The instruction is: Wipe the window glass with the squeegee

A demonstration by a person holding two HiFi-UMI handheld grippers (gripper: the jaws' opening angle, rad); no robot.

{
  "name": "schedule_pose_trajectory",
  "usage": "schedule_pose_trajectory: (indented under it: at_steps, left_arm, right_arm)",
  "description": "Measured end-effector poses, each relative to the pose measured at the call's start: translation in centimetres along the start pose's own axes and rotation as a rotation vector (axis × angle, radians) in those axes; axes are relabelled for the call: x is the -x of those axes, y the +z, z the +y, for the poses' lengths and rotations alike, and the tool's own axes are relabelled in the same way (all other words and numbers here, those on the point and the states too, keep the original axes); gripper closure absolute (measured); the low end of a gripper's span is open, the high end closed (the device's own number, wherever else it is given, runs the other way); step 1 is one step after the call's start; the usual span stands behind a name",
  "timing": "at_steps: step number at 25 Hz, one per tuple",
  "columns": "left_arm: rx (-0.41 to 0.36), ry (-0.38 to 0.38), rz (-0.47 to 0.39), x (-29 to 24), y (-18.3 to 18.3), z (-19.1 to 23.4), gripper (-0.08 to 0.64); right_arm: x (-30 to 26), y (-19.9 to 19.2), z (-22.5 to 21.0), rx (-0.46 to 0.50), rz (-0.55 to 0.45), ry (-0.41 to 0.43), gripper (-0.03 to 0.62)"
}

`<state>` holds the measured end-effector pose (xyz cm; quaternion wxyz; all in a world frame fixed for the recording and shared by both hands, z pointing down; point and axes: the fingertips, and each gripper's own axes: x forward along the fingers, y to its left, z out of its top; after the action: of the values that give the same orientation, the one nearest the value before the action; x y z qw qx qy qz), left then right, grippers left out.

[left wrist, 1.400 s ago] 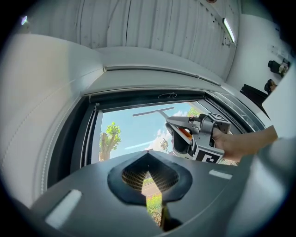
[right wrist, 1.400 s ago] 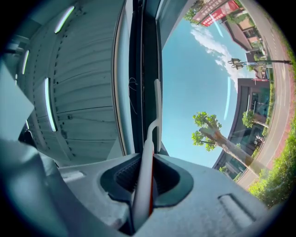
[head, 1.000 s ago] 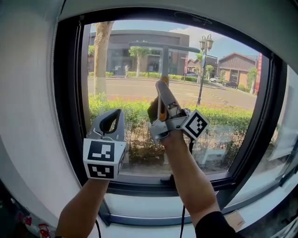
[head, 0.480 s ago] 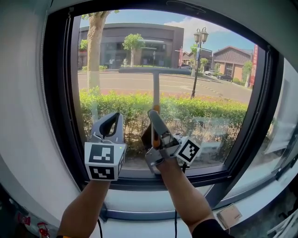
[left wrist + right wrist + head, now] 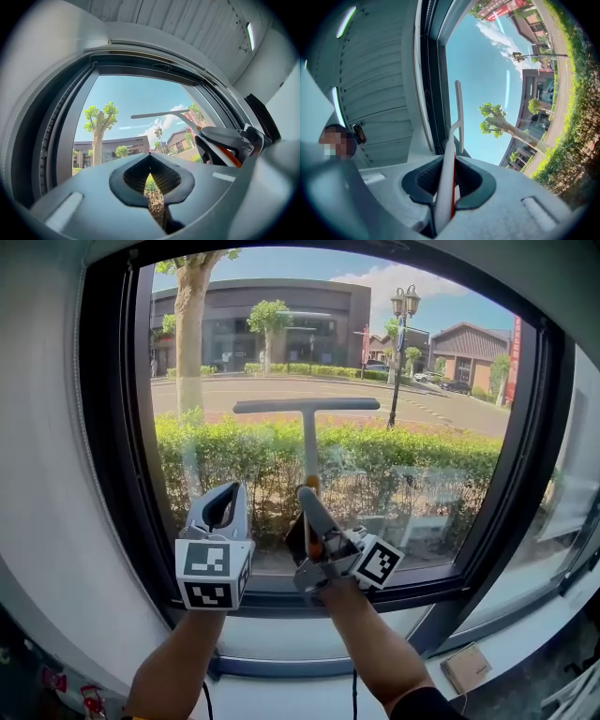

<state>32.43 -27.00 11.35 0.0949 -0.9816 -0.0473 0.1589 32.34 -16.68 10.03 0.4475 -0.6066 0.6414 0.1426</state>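
squeegee (image 5: 308, 407) pinched in the right gripper (image 5: 305, 495)
its handle is clamped between the right jaws, and its blade is held level at the middle of the glass (image 5: 431, 381). the left gripper (image 5: 223, 491), jaws pressed together on nothing, is held just left, by the lower frame (image 5: 422, 589).

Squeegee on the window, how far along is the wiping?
Done: hard to judge; the glass shows no streaks or wet edge. In hand: the right hand-held gripper is shut on the squeegee handle, with the blade level at about mid-pane. Left: at least the glass below the blade, down to the bottom frame. The left hand-held gripper is shut and empty, alongside.
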Motion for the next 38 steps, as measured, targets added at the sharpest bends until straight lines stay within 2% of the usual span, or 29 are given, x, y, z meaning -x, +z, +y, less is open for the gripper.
schedule_pose_trajectory:
  at_steps: [7, 13, 16, 21, 24, 27, 33, 38]
  left_arm:
    - [-0.001, 0.026, 0.009, 0.2, -0.4, -0.3, 0.545]
    - [-0.037, 0.037, -0.030, -0.3, 2.7, -0.7, 0.545]
    - [-0.063, 0.044, -0.075, -1.0, 5.7, -1.0, 0.545]
    - [-0.115, 0.025, -0.161, -2.5, 11.0, -3.5, 0.545]
    - [-0.114, 0.009, -0.199, -3.6, 13.4, -5.1, 0.545]
    - [-0.111, 0.026, -0.224, -4.7, 15.3, -5.9, 0.545]
    - [-0.122, 0.048, -0.255, -5.4, 16.5, -6.7, 0.545]
    - [-0.128, 0.038, -0.238, -6.3, 16.4, -7.8, 0.545]
  right_arm:
    - [0.4, 0.4, -0.1, 0.009, 0.038, -0.002, 0.551]
    - [-0.5, 2.0, 1.7, 0.033, 0.060, 0.047, 0.551]
    - [-1.7, 4.4, 2.8, 0.060, 0.049, 0.077, 0.551]
    - [-4.8, 11.2, 5.2, 0.140, 0.025, 0.138, 0.551]
    - [-6.6, 15.4, 6.6, 0.160, -0.014, 0.169, 0.551]
    - [-7.7, 18.7, 7.6, 0.179, -0.036, 0.188, 0.551]
    - [-9.0, 20.2, 8.6, 0.164, -0.017, 0.227, 0.551]
    - [-10.5, 21.6, 7.6, 0.132, -0.019, 0.202, 0.551]
